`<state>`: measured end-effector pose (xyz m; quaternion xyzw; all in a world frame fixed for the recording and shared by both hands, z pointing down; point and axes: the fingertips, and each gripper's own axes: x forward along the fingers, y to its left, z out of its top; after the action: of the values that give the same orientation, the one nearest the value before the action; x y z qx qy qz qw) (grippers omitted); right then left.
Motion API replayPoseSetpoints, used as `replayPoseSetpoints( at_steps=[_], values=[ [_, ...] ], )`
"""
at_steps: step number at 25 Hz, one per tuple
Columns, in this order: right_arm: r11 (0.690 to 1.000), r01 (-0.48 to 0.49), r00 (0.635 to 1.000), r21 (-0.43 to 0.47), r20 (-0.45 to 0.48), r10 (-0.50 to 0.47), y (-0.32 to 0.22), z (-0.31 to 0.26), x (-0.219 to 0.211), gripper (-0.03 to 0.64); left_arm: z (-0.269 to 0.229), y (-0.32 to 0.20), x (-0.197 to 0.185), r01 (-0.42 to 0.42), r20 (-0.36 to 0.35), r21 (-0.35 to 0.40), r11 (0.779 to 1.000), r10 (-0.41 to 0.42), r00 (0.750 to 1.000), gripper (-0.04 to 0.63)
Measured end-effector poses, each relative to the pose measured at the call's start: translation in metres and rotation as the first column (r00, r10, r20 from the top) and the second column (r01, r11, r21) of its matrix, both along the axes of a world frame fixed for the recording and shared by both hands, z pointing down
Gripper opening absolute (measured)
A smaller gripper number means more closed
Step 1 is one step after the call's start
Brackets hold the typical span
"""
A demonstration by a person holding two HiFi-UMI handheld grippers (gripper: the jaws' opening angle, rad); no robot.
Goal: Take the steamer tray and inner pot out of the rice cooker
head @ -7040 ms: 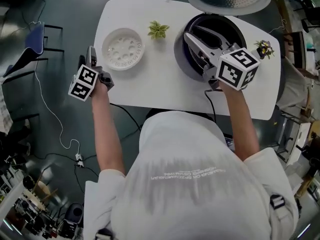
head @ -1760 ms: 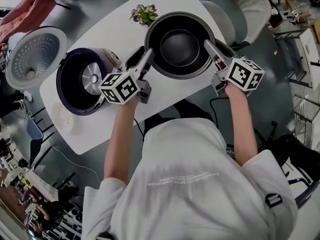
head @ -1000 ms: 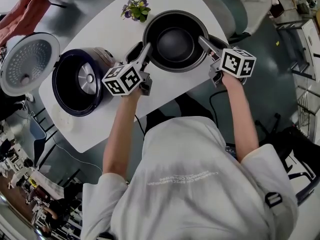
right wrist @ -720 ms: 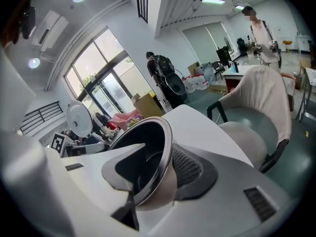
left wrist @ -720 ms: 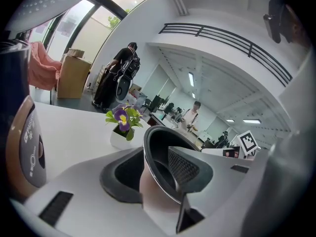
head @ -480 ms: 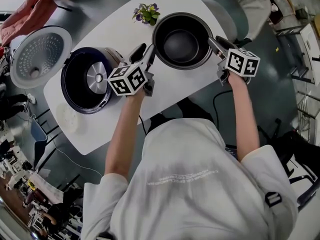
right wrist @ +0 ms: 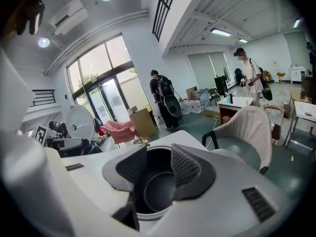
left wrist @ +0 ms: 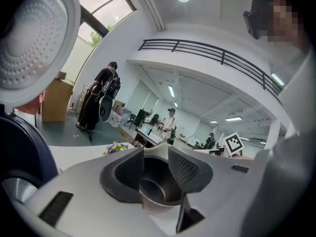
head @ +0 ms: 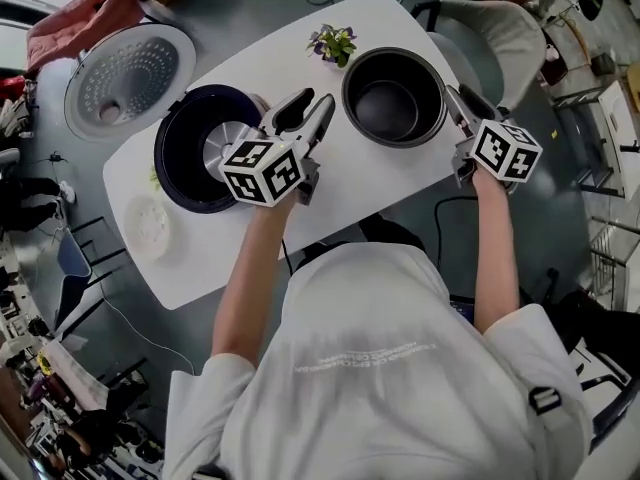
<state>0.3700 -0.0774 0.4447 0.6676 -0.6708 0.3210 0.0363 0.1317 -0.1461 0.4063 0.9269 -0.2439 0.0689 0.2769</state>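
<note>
Fingers of the left gripper (head: pixel 315 104) and the right gripper (head: pixel 455 100) are held apart, one pair on each side of the inner pot (head: pixel 393 98), with nothing clamped; this fits a pot judged set down on the tabletop (head: pixel 375 181) beside the rice cooker (head: pixel 172 163). It is seen upright, dark, round and empty, pale-rimmed.

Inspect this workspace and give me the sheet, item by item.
Surface: white table, rounded corners.
Job's things: inner pot stands on the table; steamer tray lies near the table's left end in the head view; rice cooker empty, lid up.
Clutter: small potted plant.
Grippers: left gripper and right gripper open, flanking the pot.
Cables: black cable below the table.
Surroundings: chair, pink cloth, standing person.
</note>
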Motion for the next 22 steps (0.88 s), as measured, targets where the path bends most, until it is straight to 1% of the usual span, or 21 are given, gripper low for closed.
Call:
replayPoseSetpoints(
  at_steps=[3, 5, 9, 10, 12, 15, 17, 19, 22],
  values=[
    [0.997, 0.042, 0.999, 0.069, -0.020, -0.041, -0.015, -0.029, -0.026, 0.150, -0.026, -0.002, -0.023, 0.016, -0.023, 0.055, 0.998, -0.015, 1.000, 0.163],
    [0.991, 0.076, 0.997, 0.110, -0.028, -0.073, -0.026, -0.046, -0.046, 0.132, -0.040, -0.003, -0.042, 0.032, -0.037, 0.086, 0.996, -0.029, 0.999, 0.163],
    [0.968, 0.154, 0.988, 0.198, -0.013, -0.155, -0.049, -0.080, -0.092, 0.089, -0.067, -0.007, -0.088, 0.073, -0.062, 0.149, 0.986, -0.065, 0.996, 0.134],
    [0.961, 0.180, 0.983, 0.212, -0.018, -0.180, -0.054, -0.086, -0.104, 0.077, -0.071, -0.008, -0.101, 0.088, -0.057, 0.168, 0.982, -0.080, 0.995, 0.123],
    [0.945, 0.235, 0.972, 0.227, -0.038, -0.232, -0.064, -0.096, -0.127, 0.064, -0.077, -0.012, -0.129, 0.119, -0.020, 0.213, 0.970, -0.118, 0.993, 0.106],
    [0.920, 0.314, 0.949, 0.235, -0.082, -0.303, -0.078, -0.106, -0.157, 0.058, -0.084, -0.017, -0.167, 0.160, 0.059, 0.288, 0.944, -0.185, 0.981, 0.084],
    [0.897, 0.370, 0.929, 0.242, -0.112, -0.353, -0.085, -0.112, -0.176, 0.055, -0.090, -0.021, -0.190, 0.191, 0.105, 0.346, 0.919, -0.240, 0.965, 0.059],
    [0.862, 0.439, 0.898, 0.254, -0.151, -0.413, -0.088, -0.118, -0.196, 0.046, -0.097, -0.024, -0.210, 0.220, 0.140, 0.403, 0.888, -0.298, 0.944, 0.029],
    [0.801, 0.531, 0.846, 0.277, -0.227, -0.482, -0.091, -0.130, -0.226, 0.037, -0.108, -0.028, -0.234, 0.256, 0.166, 0.458, 0.851, -0.365, 0.916, 0.015]
  ],
)
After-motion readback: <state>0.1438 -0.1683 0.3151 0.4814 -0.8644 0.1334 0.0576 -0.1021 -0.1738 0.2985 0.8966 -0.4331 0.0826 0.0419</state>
